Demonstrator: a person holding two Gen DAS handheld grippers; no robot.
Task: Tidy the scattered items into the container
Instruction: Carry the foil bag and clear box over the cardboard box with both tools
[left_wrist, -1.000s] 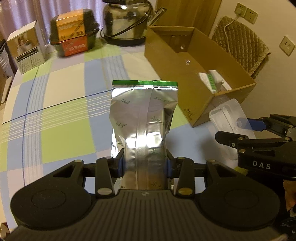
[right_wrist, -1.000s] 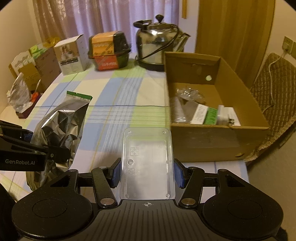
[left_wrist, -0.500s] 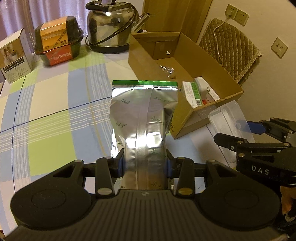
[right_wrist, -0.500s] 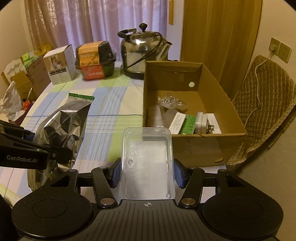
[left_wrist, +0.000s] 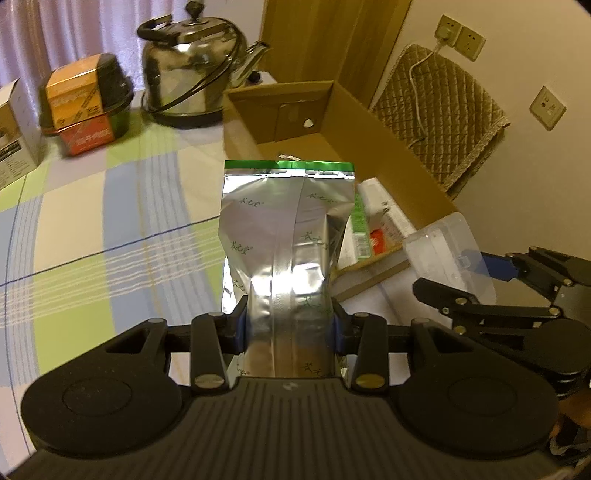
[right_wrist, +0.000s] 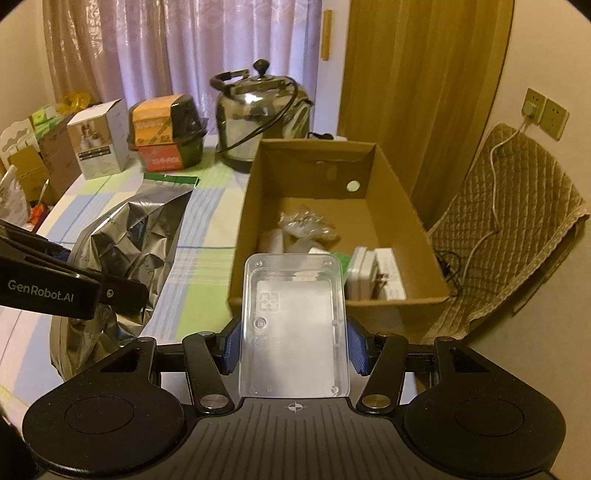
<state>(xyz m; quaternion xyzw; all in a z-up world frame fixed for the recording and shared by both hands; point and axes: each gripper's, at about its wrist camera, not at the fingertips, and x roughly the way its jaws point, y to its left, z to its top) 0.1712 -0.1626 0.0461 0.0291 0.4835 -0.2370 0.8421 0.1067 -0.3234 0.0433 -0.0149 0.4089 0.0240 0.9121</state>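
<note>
Left gripper (left_wrist: 288, 328) is clamped tight on the lower part of a silver foil pouch (left_wrist: 286, 236), green seal strip on top, held upright in the air with its top edge in front of the near left corner of the open cardboard box (left_wrist: 388, 125). Over on the other side, the right gripper (right_wrist: 293, 347) has its blue pads (right_wrist: 356, 347) squeezed against both long sides of a clear plastic tray (right_wrist: 293, 325), and the tray's far end overlaps the box's near wall in the right wrist view. Inside the box: a crinkled clear bag (right_wrist: 306, 223) toward the middle, a white packet with a green stripe (left_wrist: 358, 221) and a white boxed item (right_wrist: 389, 273) against the near wall. The box sits at the right edge of the checked tablecloth (left_wrist: 92, 229). Beyond it at the table's far edge stands a steel kettle (right_wrist: 258, 118), with an orange-and-black packaged bowl (right_wrist: 166, 133) and a white carton (right_wrist: 98, 144) to its left. A quilted chair cover (right_wrist: 517, 236) hangs right of the box.
</note>
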